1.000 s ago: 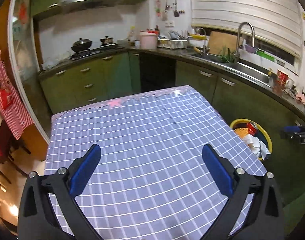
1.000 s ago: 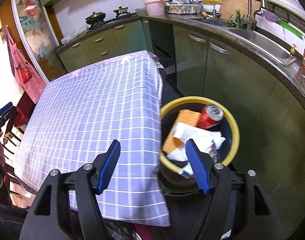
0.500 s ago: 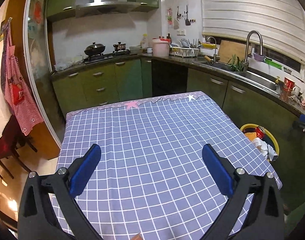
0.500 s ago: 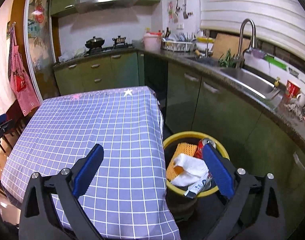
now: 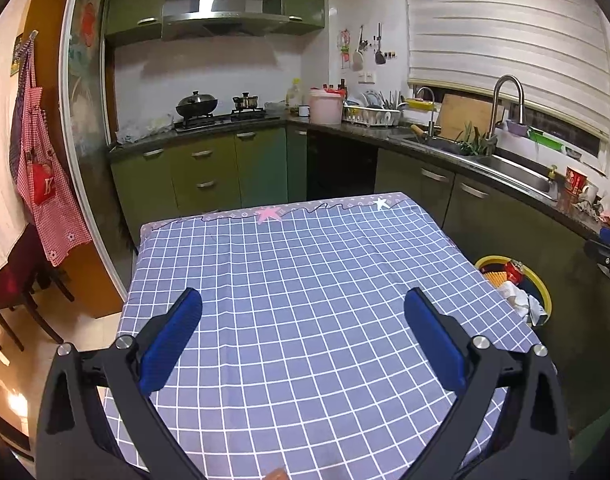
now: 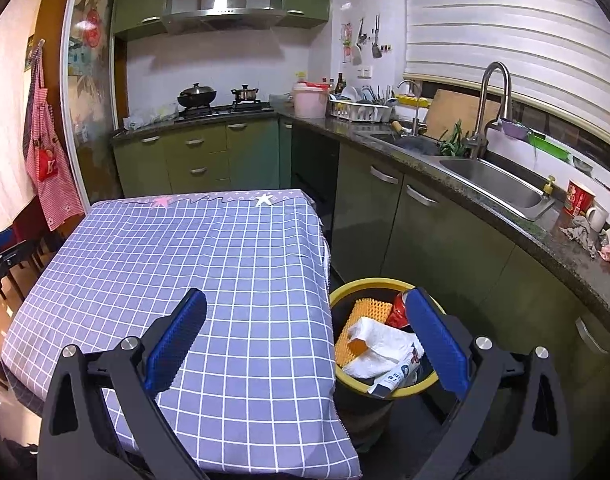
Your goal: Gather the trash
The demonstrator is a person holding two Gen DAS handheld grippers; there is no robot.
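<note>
A yellow-rimmed black trash bin (image 6: 369, 283) stands on the floor to the right of the table. It holds white crumpled paper (image 6: 379, 346), an orange waffle-textured piece (image 6: 363, 312) and a red can (image 6: 399, 310). The bin also shows in the left wrist view (image 5: 545, 290). My right gripper (image 6: 305, 334) is open and empty, raised above the table's right edge and the bin. My left gripper (image 5: 301, 334) is open and empty above the table with the blue checked tablecloth (image 5: 297, 264).
Green kitchen cabinets (image 6: 437, 232) and a dark counter with a steel sink (image 6: 493, 184) run along the right. A stove with pots (image 5: 217, 110) is at the back. A red apron (image 5: 41, 184) and chairs (image 5: 13, 280) are at the left.
Both grippers have risen and tilted up, so more of the kitchen shows. The right gripper, narrower over the bin a second ago, has opened wide and pulled back from it.
</note>
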